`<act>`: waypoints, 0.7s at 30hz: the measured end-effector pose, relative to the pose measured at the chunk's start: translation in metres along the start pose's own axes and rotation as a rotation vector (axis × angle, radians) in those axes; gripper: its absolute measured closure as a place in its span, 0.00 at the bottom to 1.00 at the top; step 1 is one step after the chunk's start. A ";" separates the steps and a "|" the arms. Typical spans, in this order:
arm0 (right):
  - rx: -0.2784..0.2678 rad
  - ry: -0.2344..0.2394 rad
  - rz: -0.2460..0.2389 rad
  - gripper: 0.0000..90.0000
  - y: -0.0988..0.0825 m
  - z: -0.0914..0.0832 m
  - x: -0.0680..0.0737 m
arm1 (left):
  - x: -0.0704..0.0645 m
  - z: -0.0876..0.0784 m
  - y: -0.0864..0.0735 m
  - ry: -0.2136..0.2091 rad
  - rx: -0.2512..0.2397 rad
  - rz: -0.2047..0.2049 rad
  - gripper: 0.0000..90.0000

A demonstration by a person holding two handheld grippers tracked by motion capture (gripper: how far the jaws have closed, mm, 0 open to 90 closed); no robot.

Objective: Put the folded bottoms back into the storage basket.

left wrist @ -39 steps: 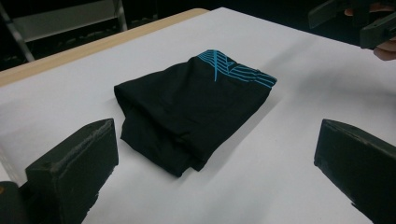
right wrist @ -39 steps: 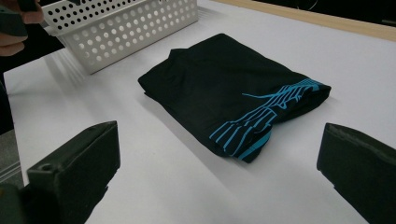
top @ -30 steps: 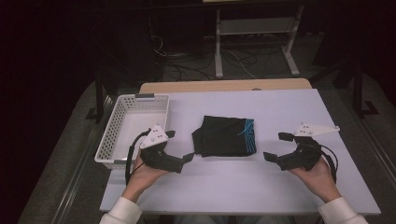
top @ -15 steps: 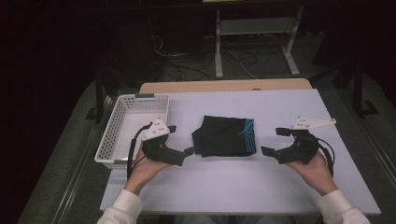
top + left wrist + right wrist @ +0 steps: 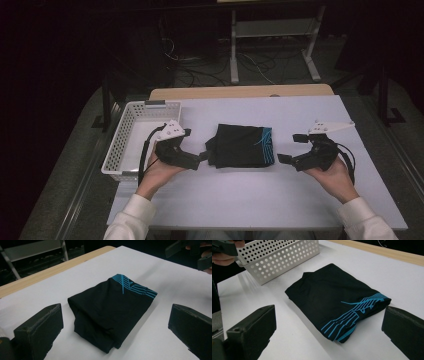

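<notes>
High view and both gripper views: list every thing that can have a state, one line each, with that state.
Black garment: folded, flat on the table, blue-striped edge toward the right gripper, not gripped.
White basket: upright at the table's left edge, nothing visible inside.
Left gripper: open, jaws at the garment's left edge.
Right gripper: open, jaws apart from the garment's right edge.
Table: white top, bearing the garment and basket.

a white table (image 5: 260, 200) stands in a dim room, with a pale wooden strip (image 5: 240, 92) along its far edge. beyond it the grey floor (image 5: 280, 75) carries tangled cables (image 5: 195, 62) and a light metal stand (image 5: 272, 30). the background is dark.
</notes>
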State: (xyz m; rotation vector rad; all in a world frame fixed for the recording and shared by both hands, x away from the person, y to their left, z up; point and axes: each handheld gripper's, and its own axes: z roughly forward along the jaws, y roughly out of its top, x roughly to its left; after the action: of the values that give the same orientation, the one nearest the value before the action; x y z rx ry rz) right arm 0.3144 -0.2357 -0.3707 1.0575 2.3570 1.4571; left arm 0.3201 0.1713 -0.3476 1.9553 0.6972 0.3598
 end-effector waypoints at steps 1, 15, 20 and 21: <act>0.001 0.001 0.002 0.00 0.001 0.000 0.000 | 0.000 0.001 0.001 -0.001 0.004 0.005 0.00; 0.013 0.002 -0.011 0.00 0.012 0.005 -0.003 | 0.005 0.009 0.013 -0.007 0.009 0.008 0.00; 0.028 -0.002 -0.010 0.00 0.016 0.009 -0.005 | 0.006 0.014 0.017 -0.008 0.027 0.022 0.00; 0.030 -0.002 -0.012 0.00 0.016 0.009 -0.005 | 0.007 0.015 0.018 -0.011 0.028 0.024 0.00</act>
State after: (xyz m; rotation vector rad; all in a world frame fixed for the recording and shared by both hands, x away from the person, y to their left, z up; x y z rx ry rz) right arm 0.3307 -0.2282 -0.3628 1.0491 2.3872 1.4207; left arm 0.3389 0.1589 -0.3386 1.9917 0.6761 0.3556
